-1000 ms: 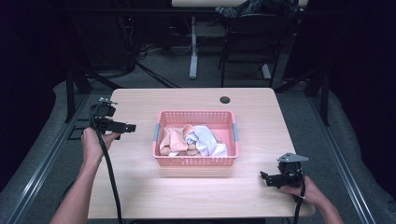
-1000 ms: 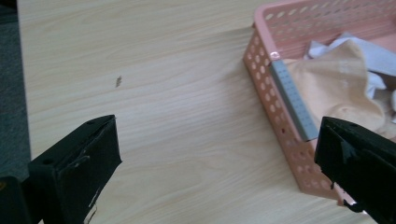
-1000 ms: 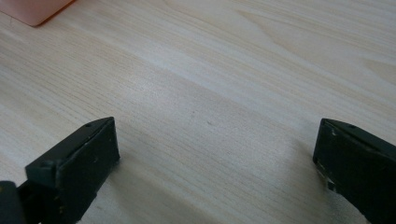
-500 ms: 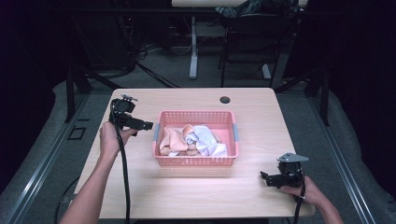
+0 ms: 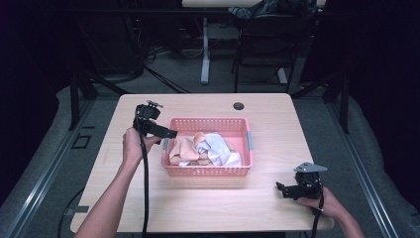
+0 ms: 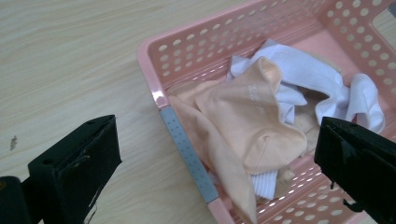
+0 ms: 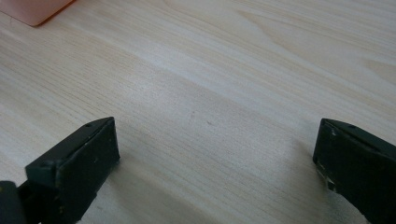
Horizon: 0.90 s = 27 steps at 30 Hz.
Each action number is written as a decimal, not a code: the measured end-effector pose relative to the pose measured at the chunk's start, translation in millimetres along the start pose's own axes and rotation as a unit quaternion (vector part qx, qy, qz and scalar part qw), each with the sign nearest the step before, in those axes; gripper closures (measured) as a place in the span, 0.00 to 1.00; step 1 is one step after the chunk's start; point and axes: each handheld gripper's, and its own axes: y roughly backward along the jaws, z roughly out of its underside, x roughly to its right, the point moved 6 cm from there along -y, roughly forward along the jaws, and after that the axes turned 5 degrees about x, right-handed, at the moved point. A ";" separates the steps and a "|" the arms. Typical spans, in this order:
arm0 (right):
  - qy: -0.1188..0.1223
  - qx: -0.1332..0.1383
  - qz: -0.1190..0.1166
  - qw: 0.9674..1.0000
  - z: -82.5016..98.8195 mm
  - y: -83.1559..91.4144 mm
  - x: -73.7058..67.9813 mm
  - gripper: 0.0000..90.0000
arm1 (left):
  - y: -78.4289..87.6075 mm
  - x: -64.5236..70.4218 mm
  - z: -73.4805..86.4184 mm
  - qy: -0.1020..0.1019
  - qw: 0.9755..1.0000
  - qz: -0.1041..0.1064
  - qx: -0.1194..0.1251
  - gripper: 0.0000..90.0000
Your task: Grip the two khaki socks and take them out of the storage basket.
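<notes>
**Left gripper closing in on basket of cloths**

Moving in from the table's left edge over the past second, the left gripper is now hanging at the near-left corner of the pink perforated plastic basket, which is sitting at the middle of the pale wooden table in the high view. That shift suggests a reach for the cloths is beginning. One basket is on the table, along with one small dark round disc near the far edge. The right gripper, unmoved, is resting low near the front right, well apart from the basket.

Looking along the left gripper, its jaws are standing spread wide, holding nothing, straddling the basket's rim with its grey strip. Inside the basket are lying a crumpled peach-coloured cloth and a white ribbed cloth, bunched together; further pieces may be lying beneath, and how many cannot be told.

Looking along the right gripper, its jaws are likewise gaping and empty over bare wood, with one pink corner of the basket peeking in at top left.
</notes>
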 end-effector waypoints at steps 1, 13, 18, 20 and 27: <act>0.001 -0.001 0.000 1.000 0.1 0.1 0.2 0.00 | -1.5 0.9 -0.5 -0.001 1.000 -0.002 0.001 0.00; 0.001 -0.001 0.000 1.000 0.1 0.2 0.2 0.00 | -27.4 16.7 -4.3 -0.010 1.000 0.015 -0.021 0.00; 0.000 -0.001 -0.002 1.000 0.0 0.0 0.0 0.00 | -38.5 23.2 -5.2 -0.013 0.999 0.024 -0.032 0.01; 0.001 -0.001 -0.002 1.000 0.0 0.0 0.0 0.00 | -43.0 25.4 -5.2 -0.014 0.999 0.028 -0.038 0.01; 0.001 -0.001 0.000 1.000 0.1 0.1 0.1 0.00 | -60.0 32.3 -5.3 -0.018 0.998 0.032 -0.057 0.05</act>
